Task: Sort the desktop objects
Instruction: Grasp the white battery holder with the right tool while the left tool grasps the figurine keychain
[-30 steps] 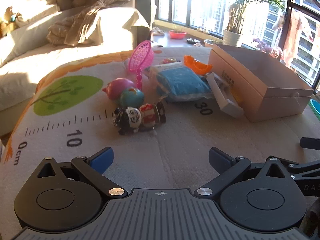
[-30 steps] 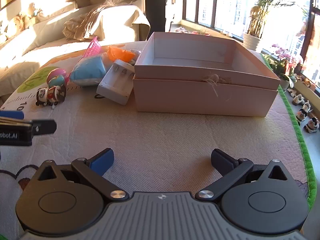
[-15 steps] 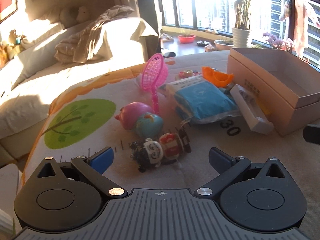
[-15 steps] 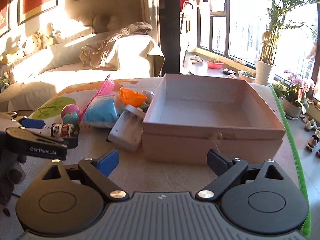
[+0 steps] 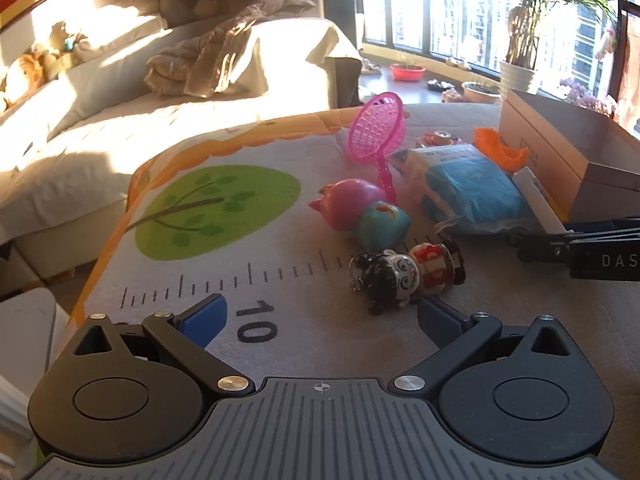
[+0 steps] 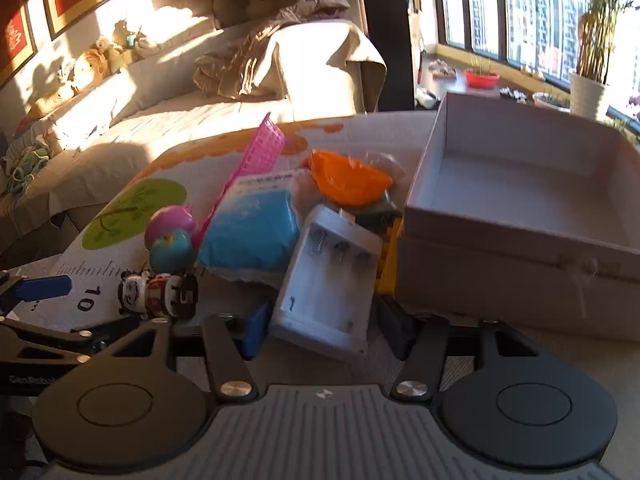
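Beside the open pink cardboard box [image 6: 520, 216], on the desk [image 5: 320, 332] with its printed ruler mat, the sortable clutter lies in a loose heap. Touching the box's left wall area is a white battery holder [image 6: 328, 280], a shallow plastic tray with three coil springs showing in its slots; it lies tilted, its near end between the fingers of the right gripper [image 6: 324, 330]. That gripper's jaws have just been closing and now stand about half way in, the blue pad at the holder's left edge and the dark pad just off its right corner; whether they press on it cannot be told. Left of the holder, farther from the box, lies a blue packet in clear wrap [image 6: 252, 232], with an orange plastic piece [image 6: 348, 180] behind it and a pink mesh scoop [image 5: 376, 128] leaning over it. Farther left of the box sit a pink round toy [image 5: 352, 204] touching a teal round toy [image 5: 382, 224], and just in front of them a small doll figure [image 5: 404, 276] in red and white with a black-haired head, lying on its side. The left gripper [image 5: 320, 318] stands wide with nothing between its jaws, its right finger just beside the doll.
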Motion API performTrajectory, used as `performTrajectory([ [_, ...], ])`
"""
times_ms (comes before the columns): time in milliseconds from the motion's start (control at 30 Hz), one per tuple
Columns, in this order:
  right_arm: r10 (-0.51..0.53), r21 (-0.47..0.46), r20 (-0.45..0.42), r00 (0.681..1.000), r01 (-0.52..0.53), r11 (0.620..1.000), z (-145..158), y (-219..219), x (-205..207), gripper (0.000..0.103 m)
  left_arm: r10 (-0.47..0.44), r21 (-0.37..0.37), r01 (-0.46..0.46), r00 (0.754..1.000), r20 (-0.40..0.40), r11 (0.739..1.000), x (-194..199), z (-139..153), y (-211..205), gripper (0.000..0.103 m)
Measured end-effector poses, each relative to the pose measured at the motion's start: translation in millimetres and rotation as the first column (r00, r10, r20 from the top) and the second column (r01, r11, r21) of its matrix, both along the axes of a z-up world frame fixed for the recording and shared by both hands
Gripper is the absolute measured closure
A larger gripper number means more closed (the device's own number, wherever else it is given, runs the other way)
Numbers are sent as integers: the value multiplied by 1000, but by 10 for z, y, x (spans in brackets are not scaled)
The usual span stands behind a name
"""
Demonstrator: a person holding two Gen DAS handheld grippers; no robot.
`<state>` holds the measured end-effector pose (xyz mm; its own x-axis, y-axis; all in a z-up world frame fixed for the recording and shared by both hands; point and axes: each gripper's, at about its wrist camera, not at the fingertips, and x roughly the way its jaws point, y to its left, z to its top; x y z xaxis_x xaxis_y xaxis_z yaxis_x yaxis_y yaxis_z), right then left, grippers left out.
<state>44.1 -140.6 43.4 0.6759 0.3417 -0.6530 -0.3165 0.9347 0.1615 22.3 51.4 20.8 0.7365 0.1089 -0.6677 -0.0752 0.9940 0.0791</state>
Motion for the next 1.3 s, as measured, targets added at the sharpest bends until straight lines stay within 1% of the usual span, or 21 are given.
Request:
performTrajectory([
  [67,3,-15,1,1000,-3,1000,7,-14,-49,55,-7,-17,7,1000,3,1000,-13,19,8,0],
  [167,30,-40,-14,999,-31,999,26,-121,-204,55,-36,-42,37,999,15,998,-15,46,-35,0],
  [267,52,-128,19,998,-50,991,70,-252,-529,56,-60,-61,61,998,22,996,19,57,-120,0],
  [367,45,-211,52,998,-33,977,82,-433,-839,57,-73,-76,73,997,8,994,126,34,-224,0],
  [433,29,-212,57,998,-16,977,81,-587,-980,57,-64,-72,64,998,1,995,208,6,-293,0],
  [500,9,-189,60,998,2,982,81,-724,-1072,55,-47,-65,47,999,-1,997,277,-27,-334,0],
  [533,-3,-176,61,998,14,984,75,-780,-1098,54,-39,-60,38,999,-5,997,302,-43,-349,0],
  [600,-28,-155,59,998,37,987,60,-853,-1111,45,-32,-58,31,999,-14,998,322,-73,-357,0],
  [667,-53,-137,56,997,61,989,46,-890,-1087,41,-36,-50,36,999,-16,998,304,-88,-357,6],
  [700,-60,-128,53,997,67,990,44,-900,-1071,41,-44,-44,43,999,-22,998,295,-94,-358,19],
  [800,-63,-98,54,997,68,993,55,-895,-1043,37,-65,-51,64,998,-18,997,238,-77,-336,31],
  [867,-54,-98,65,996,61,993,77,-853,-1034,36,-82,-51,81,997,-16,995,189,-64,-333,32],
  [933,-38,-105,79,996,47,993,101,-801,-1026,34,-125,-57,124,992,-19,991,102,-59,-360,32],
  [1000,-21,-122,96,995,33,992,128,-759,-1024,31,-209,-70,206,978,-29,976,-17,-53,-409,32],
  [1033,-15,-132,103,995,28,991,139,-742,-1023,30,-263,-79,260,964,-33,962,-87,-47,-435,32],
  [1100,-7,-150,111,994,24,988,159,-721,-1019,29,-375,-95,370,926,-37,924,-249,-36,-488,31],
  [1133,-7,-155,111,994,24,988,166,-718,-1013,29,-413,-93,408,910,-38,908,-321,-30,-506,31],
  [1167,-9,-161,111,994,27,987,171,-716,-1008,29,-441,-83,437,897,-35,896,-387,-26,-526,30],
  [1200,-10,-167,112,994,29,985,175,-714,-1005,27,-460,-64,457,888,-32,887,-443,-26,-545,24],
  [1233,-8,-172,113,994,28,985,180,-706,-998,27,-466,-46,465,884,-30,884,-483,-26,-560,16],
  [1300,1,-180,116,993,20,983,176,-700,-989,24,-462,-19,462,886,-33,887,-521,-30,-603,12],
])
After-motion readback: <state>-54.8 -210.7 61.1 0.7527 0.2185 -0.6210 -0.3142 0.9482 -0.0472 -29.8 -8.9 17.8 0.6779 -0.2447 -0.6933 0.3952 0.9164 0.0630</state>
